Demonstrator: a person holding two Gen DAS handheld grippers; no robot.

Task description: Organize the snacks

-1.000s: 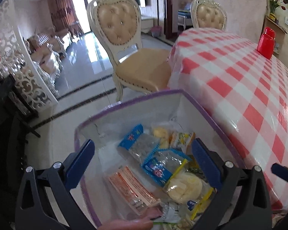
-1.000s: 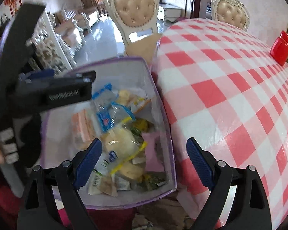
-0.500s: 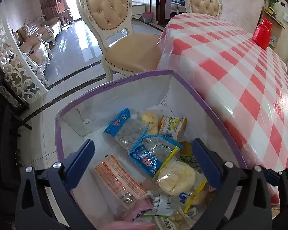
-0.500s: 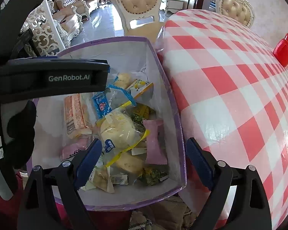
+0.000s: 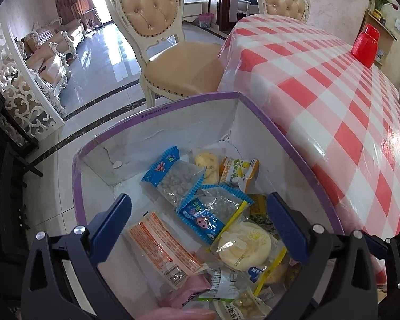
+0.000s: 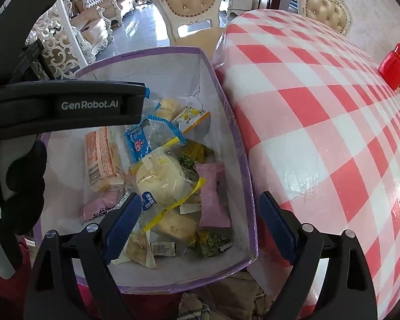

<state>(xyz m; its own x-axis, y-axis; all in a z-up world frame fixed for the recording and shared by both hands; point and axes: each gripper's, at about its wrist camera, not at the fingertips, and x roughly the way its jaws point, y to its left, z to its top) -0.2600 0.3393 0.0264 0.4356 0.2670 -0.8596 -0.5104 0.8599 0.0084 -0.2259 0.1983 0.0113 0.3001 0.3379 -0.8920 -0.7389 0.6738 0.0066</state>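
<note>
A white box with a purple rim [image 5: 173,104] [image 6: 136,52] sits beside the table edge, holding several wrapped snacks. Among them are blue-edged packets [image 5: 173,178] [image 6: 137,141], an orange-printed pack [image 5: 160,245] [image 6: 100,157], a round pale bun in a yellow-trimmed bag [image 5: 244,245] [image 6: 160,178] and a pink sachet [image 6: 212,194]. My left gripper [image 5: 200,225] hovers open over the box, nothing between its fingers. My right gripper [image 6: 198,222] is also open above the box's near end. The left gripper's black body [image 6: 66,106] crosses the right wrist view.
The table with a red-and-white checked cloth [image 5: 333,85] [image 6: 320,106] lies to the right, with a red container [image 5: 365,45] [image 6: 393,66] far back. Cream padded chairs [image 5: 157,40] [image 6: 325,13] stand behind the box. A fingertip [image 5: 181,313] shows at the lower edge.
Both grippers have come closer over the box, which now fills more of each view. The left gripper's body has shifted up and across the right wrist view. Both stayed open.
</note>
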